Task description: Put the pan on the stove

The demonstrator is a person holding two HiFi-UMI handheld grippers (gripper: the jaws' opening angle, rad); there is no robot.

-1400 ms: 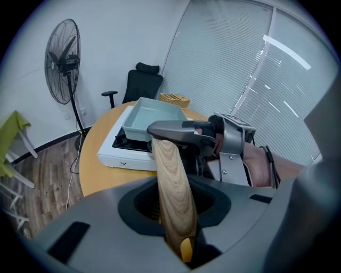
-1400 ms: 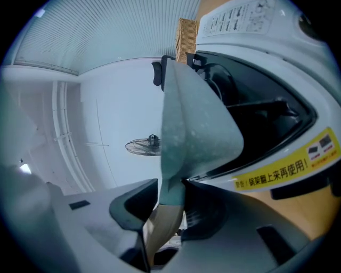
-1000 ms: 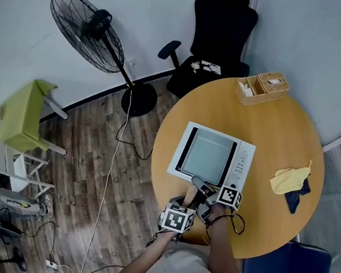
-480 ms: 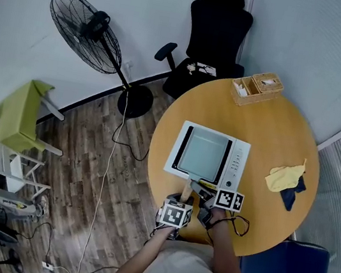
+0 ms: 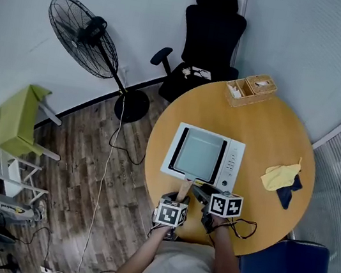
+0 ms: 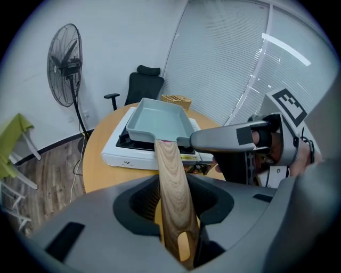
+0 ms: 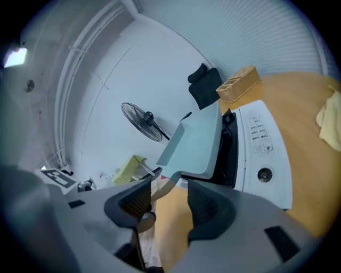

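Two pairs of tongs hang at the near edge of the stove [image 5: 232, 166], and the pan [image 5: 198, 155], a square pale blue one, already sits on its black glass plate, so the job looks all but done. The pan's wooden handle [image 5: 185, 187] sticks out past the stove's front toward the person. The left tongs [image 6: 176, 192] have just been opening: the handle lies between their jaws, but a sliver of daylight shows beside it, so I'd call them released around it, not clamping. The right tongs [image 7: 170, 200] have also just been spreading and stand wide with nothing between them, just beside the pan's near corner.

What could go wrong now, to my eye, is the getaway. If the left tongs draw back at an angle, a jaw could catch the handle and drag or swivel the pan off the plate. The handle's overhang gives any nudge plenty of leverage. The right tongs are close enough to the pan's corner that a careless swing could knock it.

The stove stands on a round wooden tabletop [image 5: 274, 137]. Beyond the stove, near the far rim, is a small wicker box with compartments [image 5: 251, 88]. To the stove's right lie a yellow cloth [image 5: 279, 177] and a dark blue one [image 5: 287, 194], touching. Past the table from the stove stands a black office chair [image 5: 209, 42]. Off to the stove's left are a pedestal fan [image 5: 85, 27], a green chair [image 5: 14, 119] and a cable [image 5: 110, 155] trailing over plank flooring [image 5: 82, 163].
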